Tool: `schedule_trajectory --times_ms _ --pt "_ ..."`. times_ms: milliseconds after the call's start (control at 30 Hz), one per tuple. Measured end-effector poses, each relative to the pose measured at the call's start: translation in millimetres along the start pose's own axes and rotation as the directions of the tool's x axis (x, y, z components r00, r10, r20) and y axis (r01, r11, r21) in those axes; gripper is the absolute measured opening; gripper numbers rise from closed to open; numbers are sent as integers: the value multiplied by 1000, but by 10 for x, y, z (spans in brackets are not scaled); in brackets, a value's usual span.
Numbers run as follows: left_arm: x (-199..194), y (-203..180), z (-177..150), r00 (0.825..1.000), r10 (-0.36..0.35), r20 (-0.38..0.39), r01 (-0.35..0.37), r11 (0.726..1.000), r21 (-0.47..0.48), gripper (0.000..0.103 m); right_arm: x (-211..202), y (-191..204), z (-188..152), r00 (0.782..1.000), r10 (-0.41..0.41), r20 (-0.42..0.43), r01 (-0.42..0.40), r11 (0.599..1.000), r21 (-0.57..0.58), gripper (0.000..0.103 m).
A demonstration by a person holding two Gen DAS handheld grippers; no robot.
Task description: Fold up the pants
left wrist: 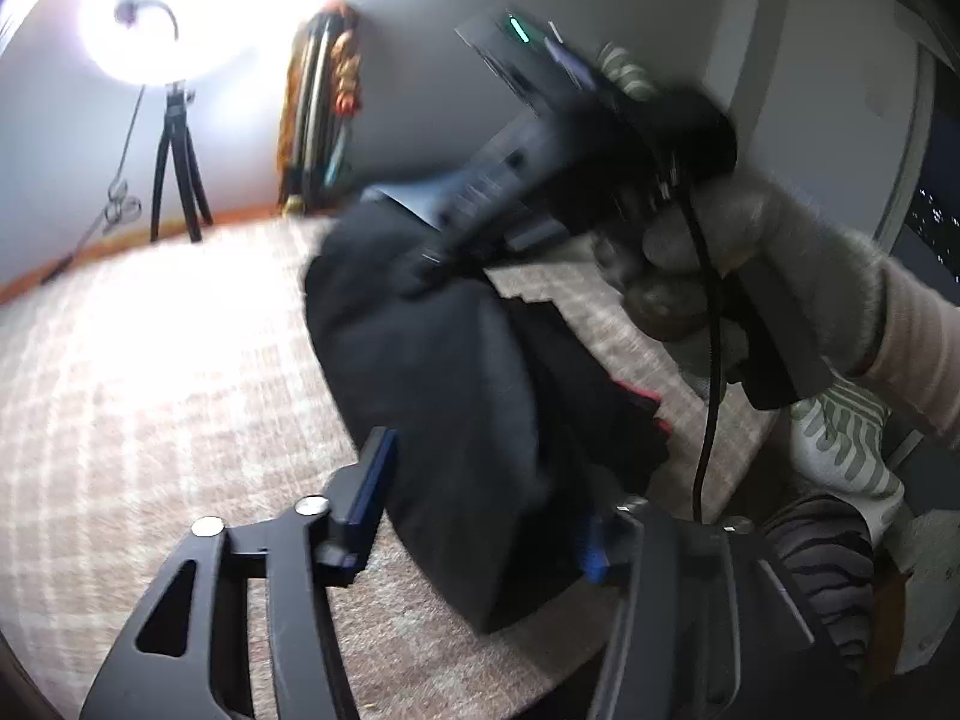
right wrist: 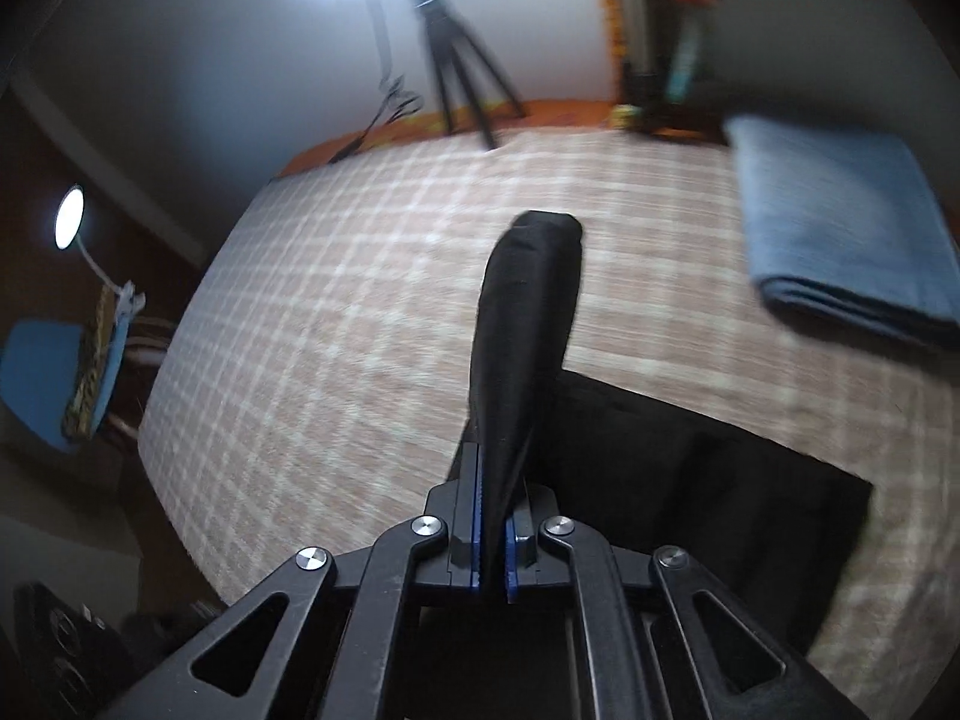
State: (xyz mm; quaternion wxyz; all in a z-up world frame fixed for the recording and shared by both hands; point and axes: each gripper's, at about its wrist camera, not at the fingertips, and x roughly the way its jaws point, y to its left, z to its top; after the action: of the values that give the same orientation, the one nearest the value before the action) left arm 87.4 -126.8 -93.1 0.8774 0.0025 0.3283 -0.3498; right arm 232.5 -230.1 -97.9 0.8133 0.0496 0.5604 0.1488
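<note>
The black pants (left wrist: 432,390) hang in a thick fold over the checked bed cover (left wrist: 150,390). My left gripper (left wrist: 480,522) stands with its jaws wide apart, the fold filling the gap and both pads against it. A gloved hand (left wrist: 750,252) holds my right gripper (left wrist: 420,282), which pinches the upper edge of the cloth. In the right wrist view my right gripper (right wrist: 492,540) is shut on a narrow ridge of the pants (right wrist: 528,312). The ridge rises away from it, and the remainder lies flat on the bed cover (right wrist: 360,330) to the right.
A folded blue cloth (right wrist: 840,222) lies at the bed's far right. A ring light (left wrist: 180,18) on a tripod (left wrist: 177,180) stands behind the bed. A patterned pillow (left wrist: 840,438) sits at the near right. The bed's left edge (right wrist: 174,372) drops toward a blue chair (right wrist: 36,384).
</note>
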Motion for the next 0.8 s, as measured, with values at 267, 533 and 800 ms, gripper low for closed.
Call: schedule_trajectory --times_ms 267,533,800 --pt "-87 -32 34 1000 -1 28 0 999 35 53 -289 -848 -266 999 -21 44 17 995 96 2" --pt "370 -268 97 998 15 -54 -8 991 134 53 -187 -1350 -423 998 -56 41 50 991 121 2" --pt "1100 -714 45 983 23 -183 46 931 363 49 -246 -1562 -386 990 -103 93 94 991 100 2"
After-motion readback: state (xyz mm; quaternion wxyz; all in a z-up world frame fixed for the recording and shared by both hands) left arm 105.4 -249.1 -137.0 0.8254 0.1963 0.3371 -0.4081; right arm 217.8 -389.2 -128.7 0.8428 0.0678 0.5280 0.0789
